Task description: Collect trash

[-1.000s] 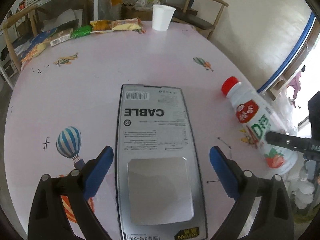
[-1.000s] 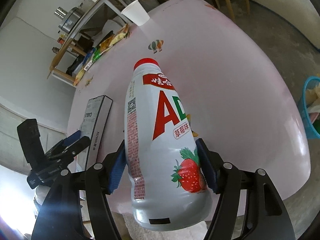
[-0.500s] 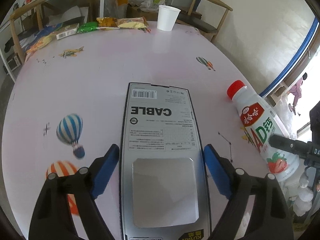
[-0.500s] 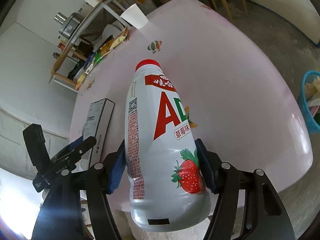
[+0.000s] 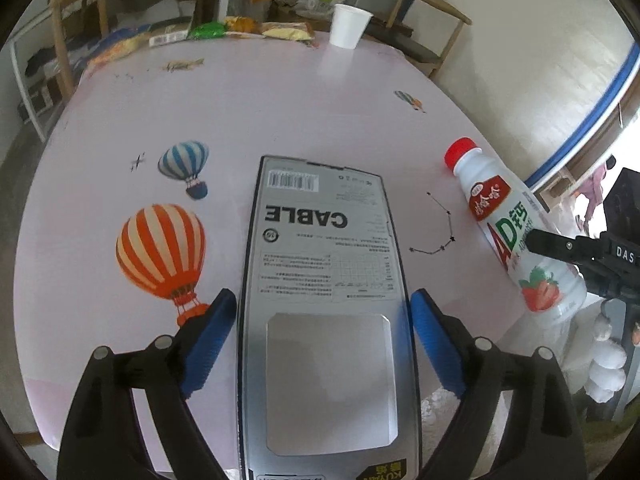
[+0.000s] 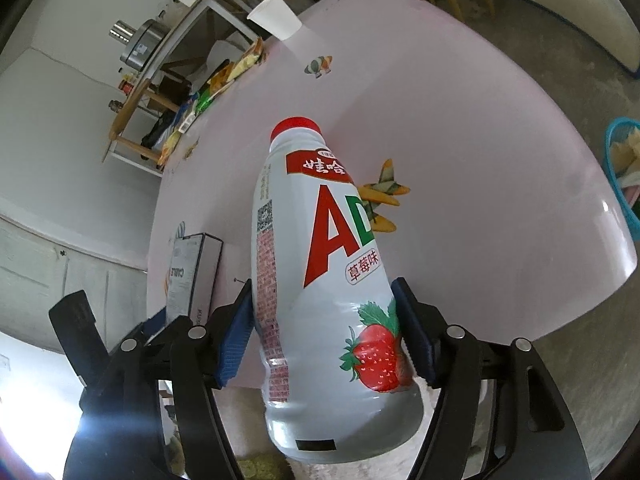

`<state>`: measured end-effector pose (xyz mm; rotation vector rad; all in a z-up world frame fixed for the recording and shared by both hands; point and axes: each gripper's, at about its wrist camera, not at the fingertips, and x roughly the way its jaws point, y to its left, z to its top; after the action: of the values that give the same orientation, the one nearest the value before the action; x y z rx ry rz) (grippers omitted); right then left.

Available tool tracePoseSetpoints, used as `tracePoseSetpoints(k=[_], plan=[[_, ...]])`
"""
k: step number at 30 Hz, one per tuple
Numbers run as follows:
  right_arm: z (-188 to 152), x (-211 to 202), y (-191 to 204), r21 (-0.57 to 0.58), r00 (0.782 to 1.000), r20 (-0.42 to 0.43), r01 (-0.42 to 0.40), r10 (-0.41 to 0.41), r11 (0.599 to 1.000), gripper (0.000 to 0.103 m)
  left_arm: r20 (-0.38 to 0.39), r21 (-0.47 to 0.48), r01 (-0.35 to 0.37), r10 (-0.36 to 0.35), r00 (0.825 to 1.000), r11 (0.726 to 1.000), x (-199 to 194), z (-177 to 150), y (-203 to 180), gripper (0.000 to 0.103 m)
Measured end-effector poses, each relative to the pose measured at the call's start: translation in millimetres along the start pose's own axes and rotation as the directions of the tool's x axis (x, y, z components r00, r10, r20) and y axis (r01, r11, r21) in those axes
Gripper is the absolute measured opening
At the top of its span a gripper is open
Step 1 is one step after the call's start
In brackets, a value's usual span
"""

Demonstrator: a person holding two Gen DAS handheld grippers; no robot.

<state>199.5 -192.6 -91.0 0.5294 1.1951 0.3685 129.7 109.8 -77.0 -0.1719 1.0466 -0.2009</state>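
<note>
Cable box (image 5: 326, 312): grey carton printed "CABLE", lying flat on the near part of the pink table (image 5: 280, 100), between the blue pads of the left gripper (image 5: 320, 336). Jaws opening; pads (image 5: 210, 340) stand just beside the carton's long edges, contact uncertain at this angle.

Drink bottle (image 6: 332, 280): white, red cap, strawberry label, held off the table's near right edge. Right gripper (image 6: 324, 336) jaws easing open, pads against the bottle's lower body.

Paper cup (image 5: 349, 26): upright, far edge.

Snack wrappers (image 5: 224, 32): row along far edge, left of cup.
</note>
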Motion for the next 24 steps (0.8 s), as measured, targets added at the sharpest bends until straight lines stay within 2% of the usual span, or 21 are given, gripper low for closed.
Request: tracePoseSetpoints(k=[5,10,17,24], plan=[[-1.1,-1.3,5.4,-0.044,1.0,-0.005,-0.002,0.002,0.999,0.072,-0.001,-0.031,-0.002,0.002,1.0,1.0,2.5,1.9,1.6,0.091],[-3.0,3.0,8.1,-0.081,1.0,-0.021,0.015,-0.017,0.997,0.072,0.008,-0.037,0.006,-0.006,1.0,0.999,6.0,6.5,-3.0,0.091],[4.6,0.0,16.1,-0.118,0.998,-0.004,0.054,-0.055,0.992,0.072,0.018,0.028,-0.057,0.057,0.998,0.998,11.3,8.5,-11.2,0.091],[13.0,7.1,27.8,-0.2,0.994,-0.025,0.101,-0.108,0.975,0.071,0.018,0.048,-0.111,0.11,0.994,0.993,14.1,9.5,-8.2,0.092]])
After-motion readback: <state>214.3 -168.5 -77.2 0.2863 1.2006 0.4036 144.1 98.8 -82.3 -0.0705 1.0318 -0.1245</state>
